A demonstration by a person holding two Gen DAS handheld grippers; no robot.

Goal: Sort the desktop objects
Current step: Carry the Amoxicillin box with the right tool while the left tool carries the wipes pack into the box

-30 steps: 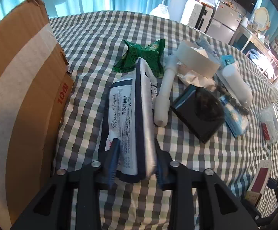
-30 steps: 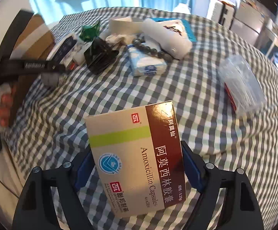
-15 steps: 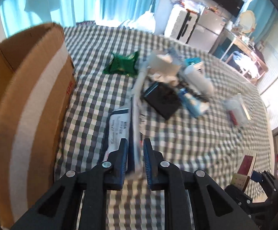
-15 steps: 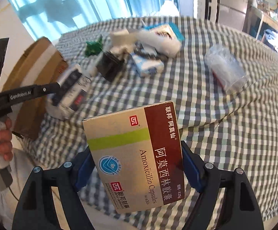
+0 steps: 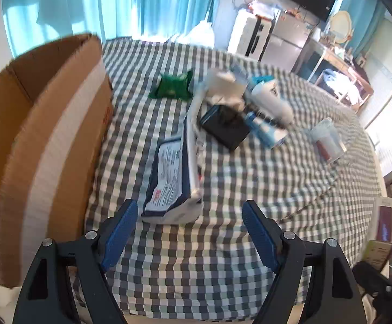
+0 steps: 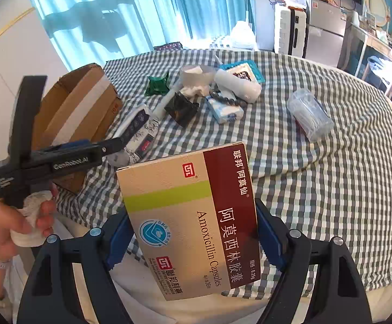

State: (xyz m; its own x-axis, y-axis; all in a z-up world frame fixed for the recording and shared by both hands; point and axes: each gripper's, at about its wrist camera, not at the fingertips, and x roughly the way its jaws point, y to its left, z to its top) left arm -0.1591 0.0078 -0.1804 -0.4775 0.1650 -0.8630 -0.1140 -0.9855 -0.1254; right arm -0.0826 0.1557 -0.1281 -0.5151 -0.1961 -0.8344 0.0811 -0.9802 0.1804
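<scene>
Above the checked tablecloth point(image 5: 250, 189) — two grippers, one load.
My left gripper point(image 5: 190, 224) is opening, tissue pack point(image 5: 173, 186) unpinched; right gripper point(image 6: 193, 239) clamps the amoxicillin box point(image 6: 193, 224) — its tilt could let it slip.

Amoxicillin box point(image 6: 193, 221) between right gripper point(image 6: 193, 240) jaws

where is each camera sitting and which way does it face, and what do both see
Left wrist: sits on the left gripper, looking steeply down along its opening jaws at the tissue pack on the checked tablecloth, cardboard box to the left; only the jaws show.
Right wrist: sits on the right gripper, facing down over the table; its jaws clamp the amoxicillin box; the person's left hand shows.
Shared: tissue pack, cardboard box, green packet, black pouch, clear plastic container.
</scene>
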